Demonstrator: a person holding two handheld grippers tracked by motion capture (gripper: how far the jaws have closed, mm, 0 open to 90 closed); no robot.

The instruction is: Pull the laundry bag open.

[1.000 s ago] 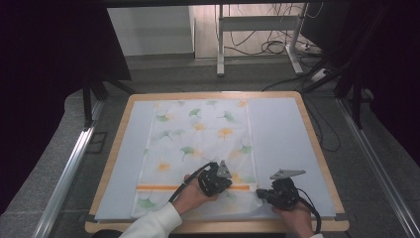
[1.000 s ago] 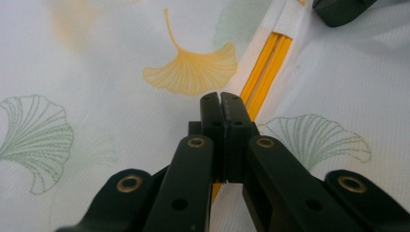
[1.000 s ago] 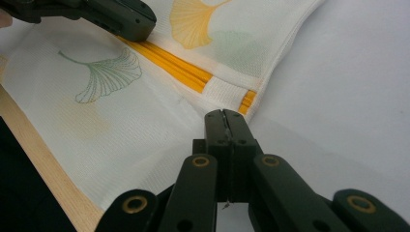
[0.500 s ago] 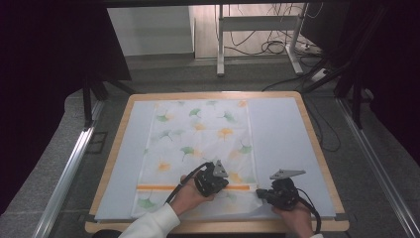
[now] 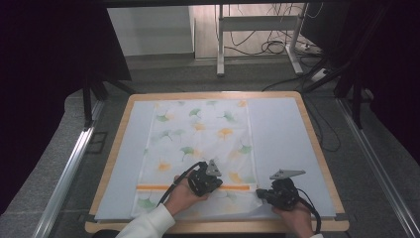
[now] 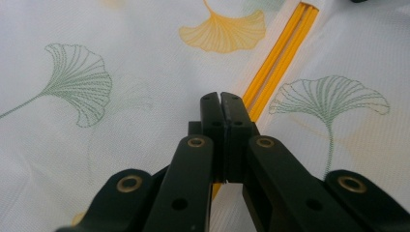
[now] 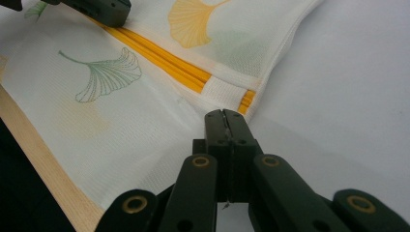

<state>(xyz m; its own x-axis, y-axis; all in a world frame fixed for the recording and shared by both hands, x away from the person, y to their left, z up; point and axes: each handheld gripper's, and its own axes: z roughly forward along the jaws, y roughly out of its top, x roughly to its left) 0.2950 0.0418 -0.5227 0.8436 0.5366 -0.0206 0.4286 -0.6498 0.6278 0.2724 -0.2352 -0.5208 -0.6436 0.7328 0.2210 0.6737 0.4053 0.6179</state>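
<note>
Left gripper (image 5: 210,174) sits on the cloth (image 5: 200,134) at about 6 o'clock on the tabletop (image 5: 282,124), jaws pressed closed over the orange stripe (image 6: 280,58), pinching nothing visible. Right gripper (image 5: 262,194) at 5 o'clock, jaws closed too, tips at the cloth's edge; whether they pinch fabric, I can't tell. Cloth lies flat, mid-tabletop.

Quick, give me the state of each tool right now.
Left tool: jaws shut, over the cloth by its orange stripe; a grip on fabric cannot be told.
Right tool: jaws shut at the cloth's edge; a grip cannot be told.
</note>
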